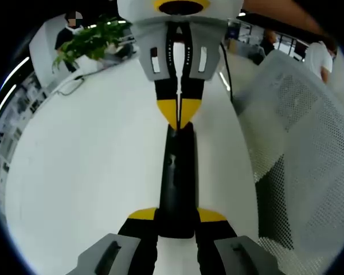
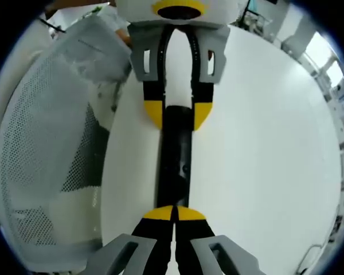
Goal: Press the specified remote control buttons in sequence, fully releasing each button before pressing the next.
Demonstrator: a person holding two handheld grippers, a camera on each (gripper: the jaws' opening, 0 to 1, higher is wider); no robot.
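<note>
A long black remote control (image 1: 176, 183) lies on a white table (image 1: 86, 172), running up the middle of the left gripper view from the lower centre toward the frame's middle. The left gripper (image 1: 176, 220) rises from the bottom edge with its yellow-tipped jaws set one on each side of the remote's near end, clasping it between them. At the far end, the right gripper (image 1: 178, 114) comes down from the top of that view, its two yellow tips drawn together into a point that touches the remote's upper end. In the right gripper view the same remote control (image 2: 175, 163) again runs along the centre; the right gripper (image 2: 175, 213) comes up from the bottom with its yellow tips pressed against each other, jaws closed with nothing between them, resting on the remote's near end. The left gripper (image 2: 176, 114) hangs from the top of this view, jaws spread to the remote's width and gripping its far end. A small round button is faintly seen on the remote's body, but no lettering, brand or label can be read on it. A white mesh chair back (image 1: 298, 149) stands at the right of the left gripper view, and a green plant (image 1: 92, 40) sits at the upper left, near a person in dark clothes.
</note>
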